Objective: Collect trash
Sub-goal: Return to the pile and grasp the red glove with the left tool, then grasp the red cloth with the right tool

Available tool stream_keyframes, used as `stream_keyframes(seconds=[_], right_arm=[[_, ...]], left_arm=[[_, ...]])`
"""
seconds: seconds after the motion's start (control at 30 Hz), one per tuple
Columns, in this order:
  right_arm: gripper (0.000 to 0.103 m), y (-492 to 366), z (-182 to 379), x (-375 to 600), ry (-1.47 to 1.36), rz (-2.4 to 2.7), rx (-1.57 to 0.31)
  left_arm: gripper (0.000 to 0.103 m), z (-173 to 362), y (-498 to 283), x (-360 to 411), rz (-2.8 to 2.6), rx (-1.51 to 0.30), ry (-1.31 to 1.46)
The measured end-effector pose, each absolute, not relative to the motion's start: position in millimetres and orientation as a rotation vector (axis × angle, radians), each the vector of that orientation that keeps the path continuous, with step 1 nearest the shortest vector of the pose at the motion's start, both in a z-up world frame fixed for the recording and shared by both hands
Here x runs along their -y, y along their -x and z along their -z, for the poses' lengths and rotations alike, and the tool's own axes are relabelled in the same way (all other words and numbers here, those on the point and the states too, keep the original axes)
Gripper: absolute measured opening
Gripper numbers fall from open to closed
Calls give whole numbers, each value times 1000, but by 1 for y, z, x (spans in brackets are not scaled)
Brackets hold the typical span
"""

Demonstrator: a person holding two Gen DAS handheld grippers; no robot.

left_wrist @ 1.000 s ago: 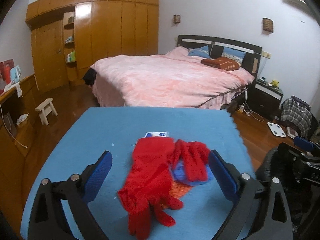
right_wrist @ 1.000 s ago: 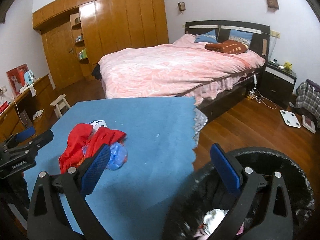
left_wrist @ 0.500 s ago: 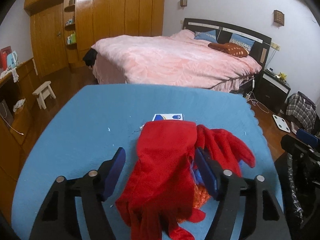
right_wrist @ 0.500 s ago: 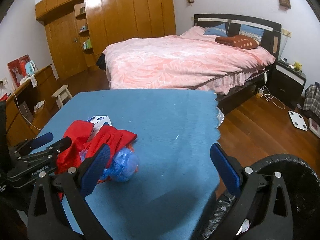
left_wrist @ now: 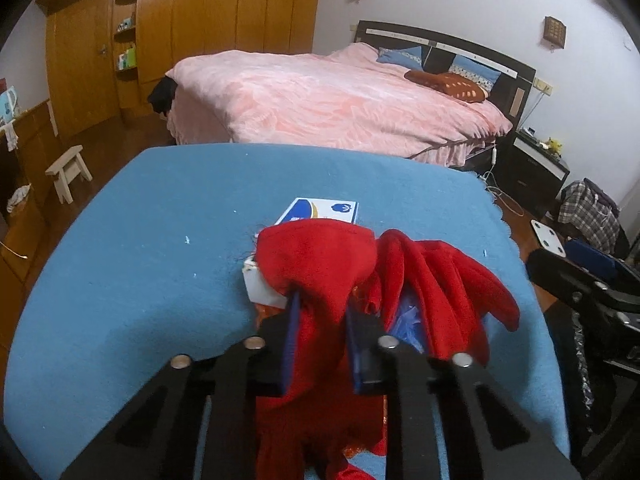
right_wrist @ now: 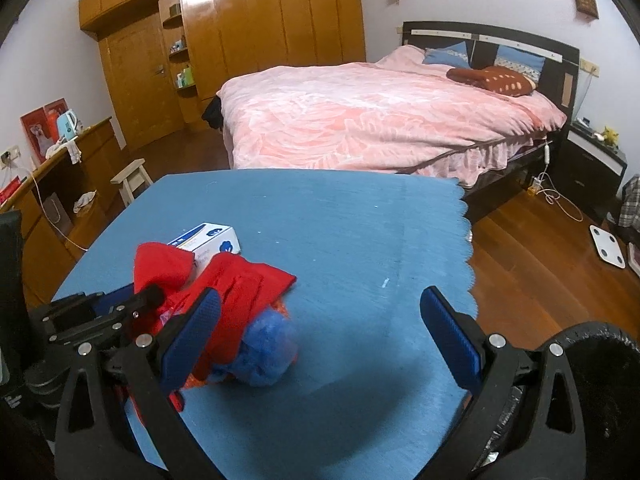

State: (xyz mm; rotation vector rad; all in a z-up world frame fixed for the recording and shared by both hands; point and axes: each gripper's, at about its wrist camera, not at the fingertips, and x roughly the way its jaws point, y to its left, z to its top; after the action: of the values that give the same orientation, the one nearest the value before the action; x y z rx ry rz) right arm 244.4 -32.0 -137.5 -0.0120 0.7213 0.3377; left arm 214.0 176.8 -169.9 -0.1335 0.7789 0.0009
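Red glove [left_wrist: 320,264]: lies on your blue table cloth [left_wrist: 140,280], draped over a white box [left_wrist: 320,210].
Second red glove [left_wrist: 440,280]: just beside it, over a crumpled blue bag [right_wrist: 266,356].
Left gripper [left_wrist: 320,312]: your jaws have just been closing and now pinch the red glove.
Right gripper [right_wrist: 320,320]: your jaws stand wide apart, nothing held.
Black bin [right_wrist: 600,360]: at the table's right edge.

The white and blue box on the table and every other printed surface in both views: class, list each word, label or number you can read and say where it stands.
White and blue box: a blue logo and a line of print on its side, too blurred to read.
Red pictures on the desk: no legible text.
Left gripper, shut on the red glove: no marking readable.
Nothing in either view can be quoted.
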Motion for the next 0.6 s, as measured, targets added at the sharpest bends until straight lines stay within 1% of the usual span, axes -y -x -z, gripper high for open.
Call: stream_keyframes(seconds=[0.13, 0.37, 0.47, 0.53, 0.6], right_arm=[[97, -248, 138, 25, 18, -359, -723], [95, -259, 143, 1, 34, -394, -730], [89, -264, 147, -7, 39, -403, -744], [82, -267, 151, -12, 39, -412, -762], [80, -270, 156, -17, 41, -418, -778]], left_arm=[[11, 162, -210, -179, -2, -753, 137], [11, 147, -208, -192, -22, -713, 167], [11, 146, -209, -196, -30, -710, 166], [11, 147, -210, -199, -36, -715, 170], [11, 148, -211, -202, -40, -721, 176]])
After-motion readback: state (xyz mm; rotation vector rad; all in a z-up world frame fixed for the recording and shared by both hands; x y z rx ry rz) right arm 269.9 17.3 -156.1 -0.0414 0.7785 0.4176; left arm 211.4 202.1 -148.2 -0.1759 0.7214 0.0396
